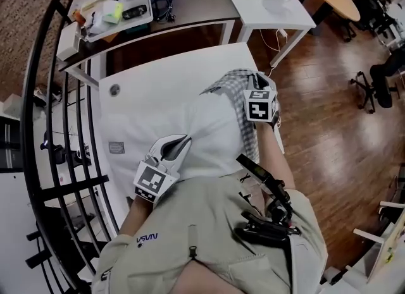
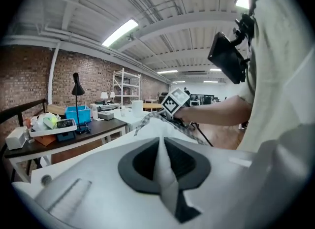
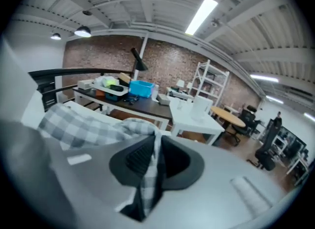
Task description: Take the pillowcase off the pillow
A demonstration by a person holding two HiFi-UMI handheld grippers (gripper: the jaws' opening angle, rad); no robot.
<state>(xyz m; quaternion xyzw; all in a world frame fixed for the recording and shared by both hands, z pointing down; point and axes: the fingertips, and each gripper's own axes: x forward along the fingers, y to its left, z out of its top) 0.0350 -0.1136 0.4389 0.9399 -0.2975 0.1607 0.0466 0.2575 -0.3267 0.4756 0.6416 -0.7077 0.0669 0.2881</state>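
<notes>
Both grippers are closed on cloth. Between the jaws of the left gripper [image 2: 161,149] a fold of the white pillow [image 1: 215,134] is pinched, and the pads press together with only this thin fabric between them. The right gripper [image 3: 150,166] has its jaws nearly together on a strip of the grey checked pillowcase [image 3: 83,124], which runs out of the jaws to their left side and bunches there. In the head view the pillowcase covers only the far end of the pillow, just ahead of the right jaws. The bare white part lies ahead of the left jaws, on the white table [image 1: 145,84].
</notes>
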